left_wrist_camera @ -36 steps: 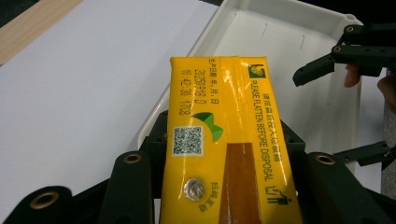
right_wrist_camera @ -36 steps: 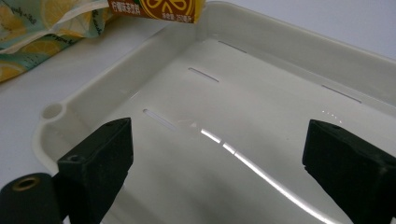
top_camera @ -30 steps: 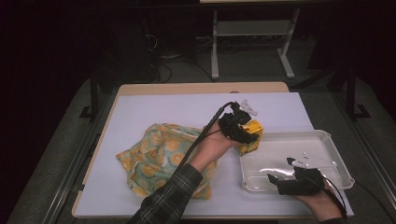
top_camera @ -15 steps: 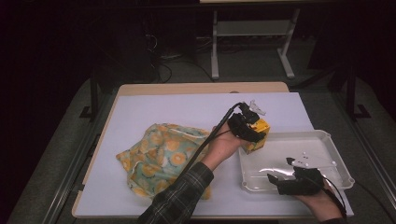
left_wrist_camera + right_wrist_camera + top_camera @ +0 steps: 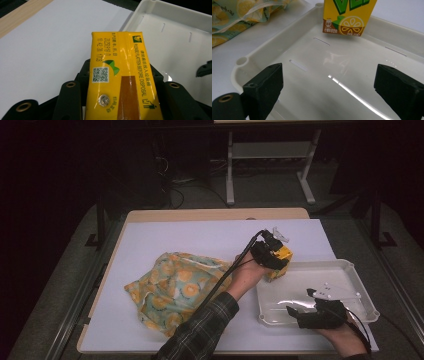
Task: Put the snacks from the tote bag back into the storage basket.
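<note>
My left gripper (image 5: 274,256) is shut on a yellow drink carton (image 5: 280,261), held upright over the far left corner of the white tray (image 5: 350,270). In the left gripper view the carton (image 5: 122,75) sits between the two black jaws, its top with the foil straw hole facing the camera, and the tray (image 5: 175,22) lies beyond it. My right gripper (image 5: 300,306) rests in the tray's near part, jaws wide apart with nothing between them. The right gripper view shows the carton's bottom (image 5: 347,17) hanging just above the tray floor (image 5: 317,82).
A lemon-print cloth bag (image 5: 175,287) lies left of the tray on the white table mat (image 5: 190,237); its edge (image 5: 242,15) appears beside the tray. Bare mat stretches behind the bag and tray. A metal stand (image 5: 270,165) is on the floor beyond the table.
My left gripper has carried the carton rightward and down, from above the mat beside the bag to over the tray's far left corner. The right gripper has stayed in the tray.
</note>
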